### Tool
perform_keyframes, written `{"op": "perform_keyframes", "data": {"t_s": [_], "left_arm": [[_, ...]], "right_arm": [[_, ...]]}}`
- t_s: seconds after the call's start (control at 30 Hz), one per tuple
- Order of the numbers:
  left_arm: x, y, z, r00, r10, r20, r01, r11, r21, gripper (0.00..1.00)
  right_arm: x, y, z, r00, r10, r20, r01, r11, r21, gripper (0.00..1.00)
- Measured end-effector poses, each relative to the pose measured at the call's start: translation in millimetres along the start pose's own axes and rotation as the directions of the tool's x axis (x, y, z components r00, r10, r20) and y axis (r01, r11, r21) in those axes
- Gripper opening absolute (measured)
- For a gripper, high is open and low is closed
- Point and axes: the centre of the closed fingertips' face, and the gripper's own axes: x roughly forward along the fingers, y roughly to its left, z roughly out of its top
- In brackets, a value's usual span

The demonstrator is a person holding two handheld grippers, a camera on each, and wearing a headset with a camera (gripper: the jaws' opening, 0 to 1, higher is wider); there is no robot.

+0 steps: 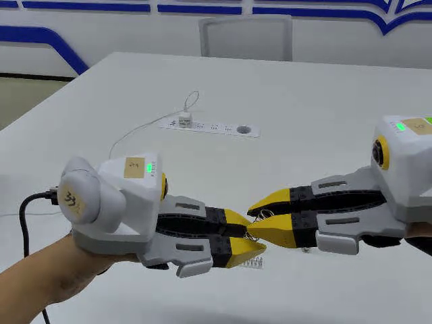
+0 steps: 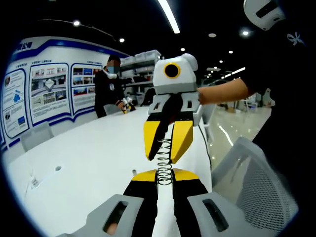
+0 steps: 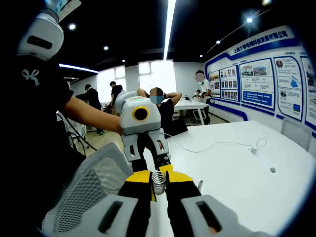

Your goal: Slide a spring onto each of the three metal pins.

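L gripper point(image 2: 165, 177): jaws pinched on near end of spring point(image 2: 164, 160). Coil sits btwn the yellow tips in its own view.
R gripper point(image 3: 159, 178): jaws closed on other end of same spring. Own view shows the coil end-on btwn its yellow tips.
Grippers rel.: tip to tip, facing each other above table point(image 1: 304, 101). In head view L comes in from 8 o'clock, R from 3 o'clock, tips meet low centre.
spring: spans straight btwn the 2 sets of tips, held off the table. In L gripper view it runs from own tips toward 12 o'clock into R jaws.
2nd spring point(image 1: 251, 262): lying flat on table, just under L gripper's lower jaw, approx 6 o'clock of where tips meet. Not held.
pin point(image 3: 200, 185): small grey metal piece, upright, near 3 o'clock of R tips in R gripper view. What it stands in: can't tell.
power strip point(image 1: 209, 126): white, on table at 12 o'clock of the tips, well apart.
white cable point(image 1: 145, 131): leaves strip, curves off toward 8 o'clock, small loop above strip.
black cable point(image 1: 23, 223): plugged in rear of L gripper, drops toward 6 o'clock.
chair point(image 1: 246, 37): grey, at far table edge, 12 o'clock.
Status lights: green on top of both grippers.
Bkgd: ppl at other tables in both gripper views, blue/white wall boards.
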Motion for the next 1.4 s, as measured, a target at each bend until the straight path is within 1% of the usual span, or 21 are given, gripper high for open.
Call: {"op": "perform_keyframes", "data": {"t_s": [0.07,0.23,0.27,0.33,0.37,0.4,0.43,0.5,0.53,0.6,0.67,0.7,0.77,0.83,0.9,1.03,1.17,1.23,1.33,1.4], "left_arm": [[0.9,-0.5,0.1,1.0000,-0.001,-0.001,0.001,1.000,-0.002,0.09],[2.4,-1.4,-2.3,0.9999,-0.003,-0.011,0.003,1.000,-0.004,0.10],[3.2,-2.1,-3.6,0.9999,-0.002,-0.017,0.002,1.000,-0.001,0.10],[3.1,-0.7,-4.2,0.9998,0.006,-0.017,-0.006,1.000,-0.002,0.10],[2.1,-1.0,-1.8,1.0000,0.002,0.006,-0.001,0.999,-0.033,0.10],[1.1,0.1,0.6,0.9997,0.006,0.024,-0.005,0.999,-0.048,0.10],[-1.2,3.4,2.7,0.9988,0.022,0.043,-0.020,0.998,-0.063,0.11],[-3.2,4.1,3.8,0.9986,0.023,0.048,-0.019,0.997,-0.069,0.11],[-3.1,5.5,4.9,0.9984,0.032,0.048,-0.029,0.998,-0.061,0.11],[-3.4,8.2,4.7,0.9982,0.045,0.039,-0.043,0.998,-0.051,0.12],[-3.9,9.1,3.1,0.9983,0.050,0.030,-0.048,0.998,-0.047,0.13],[-4.4,9.8,0.0,0.9985,0.053,0.015,-0.053,0.997,-0.050,0.14],[-5.2,10.6,-4.3,0.9983,0.059,-0.002,-0.059,0.997,-0.051,0.19],[-6.2,11.1,-5.7,0.9981,0.062,-0.004,-0.062,0.997,-0.054,0.22],[-7.6,10.7,-4.6,0.9982,0.060,0.006,-0.060,0.997,-0.055,0.22],[-11.0,13.3,-5.5,0.9973,0.074,-0.002,-0.074,0.996,-0.046,0.27],[-17.5,15.7,-0.9,0.9963,0.083,0.023,-0.081,0.995,-0.052,0.26],[-21.4,19.4,-0.8,0.9951,0.096,0.021,-0.095,0.994,-0.053,0.28],[-29.2,26.0,-1.9,0.9923,0.122,0.021,-0.121,0.991,-0.058,0.31],[-33.6,29.2,-2.1,0.9901,0.138,0.025,-0.137,0.989,-0.062,0.33]], "right_arm": [[1.5,0.0,0.9,1.0000,-0.002,-0.005,0.002,1.000,0.000,0.11],[2.8,0.4,-2.0,0.9992,-0.008,-0.039,0.008,1.000,-0.008,0.11],[2.9,0.3,-3.8,0.9985,-0.012,-0.054,0.011,1.000,-0.015,0.10],[3.0,-1.0,-4.5,0.9978,-0.025,-0.061,0.023,0.999,-0.032,0.10],[2.5,-1.4,-2.9,0.9983,-0.026,-0.052,0.025,0.999,-0.022,0.10],[1.9,-2.0,-0.7,0.9986,-0.029,-0.044,0.028,0.999,-0.017,0.10],[0.9,-4.2,1.7,0.9986,-0.039,-0.037,0.038,0.999,-0.016,0.10],[0.6,-5.6,3.9,0.9985,-0.042,-0.034,0.042,0.999,-0.017,0.10],[1.1,-6.3,4.9,0.9985,-0.045,-0.032,0.044,0.999,-0.019,0.10],[2.0,-8.3,6.2,0.9979,-0.054,-0.034,0.053,0.998,-0.028,0.10],[1.8,-10.2,7.4,0.9976,-0.061,-0.033,0.060,0.998,-0.033,0.10],[1.2,-11.2,9.1,0.9976,-0.062,-0.029,0.062,0.998,-0.030,0.10],[-0.5,-13.2,10.6,0.9972,-0.070,-0.027,0.069,0.997,-0.034,0.10],[-2.8,-16.2,9.4,0.9960,-0.079,-0.041,0.077,0.996,-0.050,0.10],[-6.4,-20.1,9.4,0.9955,-0.084,-0.044,0.082,0.996,-0.048,0.10],[-14.1,-32.0,7.0,0.9917,-0.114,-0.059,0.111,0.993,-0.045,0.10],[-21.6,-45.4,5.3,0.9868,-0.149,-0.064,0.147,0.988,-0.037,0.10],[-26.0,-53.4,3.8,0.9826,-0.172,-0.070,0.170,0.985,-0.036,0.10],[-34.0,-69.5,-1.9,0.9717,-0.221,-0.085,0.219,0.975,-0.026,0.10],[-38.1,-76.9,-5.5,0.9662,-0.242,-0.089,0.242,0.970,-0.013,0.10]]}}
